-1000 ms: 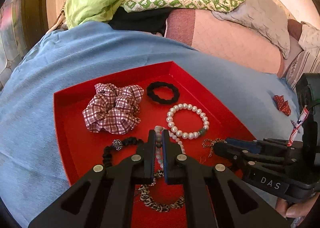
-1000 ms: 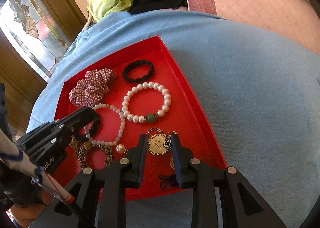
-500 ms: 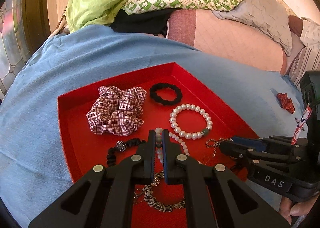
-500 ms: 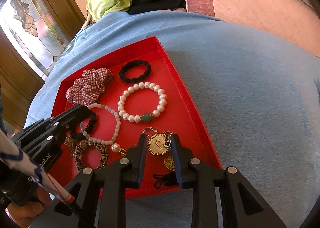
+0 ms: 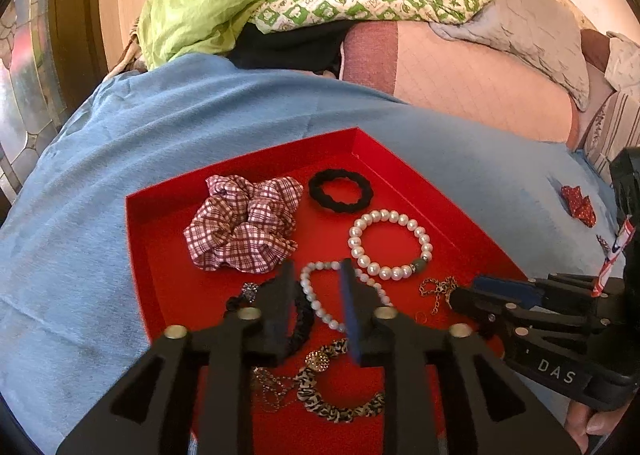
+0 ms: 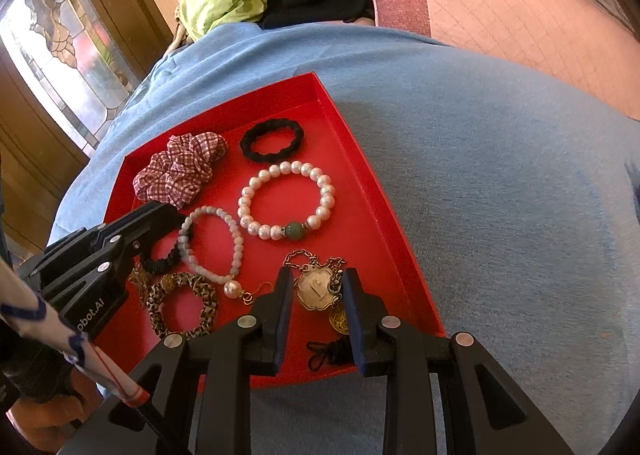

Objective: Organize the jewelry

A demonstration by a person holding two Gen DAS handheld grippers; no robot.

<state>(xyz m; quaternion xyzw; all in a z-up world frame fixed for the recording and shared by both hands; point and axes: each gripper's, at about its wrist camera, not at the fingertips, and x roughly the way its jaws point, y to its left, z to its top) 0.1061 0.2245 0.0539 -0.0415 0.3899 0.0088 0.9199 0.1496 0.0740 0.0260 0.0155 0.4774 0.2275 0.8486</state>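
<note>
left tongs (image 5: 316, 295) apart, astride small pearl bracelet (image 5: 320, 295) in red tray (image 5: 240, 147) | right tongs (image 6: 314, 311) apart around heart pendant (image 6: 316, 287) | risk: closing snags neighbouring black beaded bracelet (image 5: 300, 319) or chain (image 6: 296, 257), dragging tangled pieces together

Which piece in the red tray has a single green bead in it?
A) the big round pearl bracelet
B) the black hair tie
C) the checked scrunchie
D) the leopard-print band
A: the big round pearl bracelet carries one green bead on its near side, while the black hair tie, the leopard-print band and the checked scrunchie show no bead like it.
</note>
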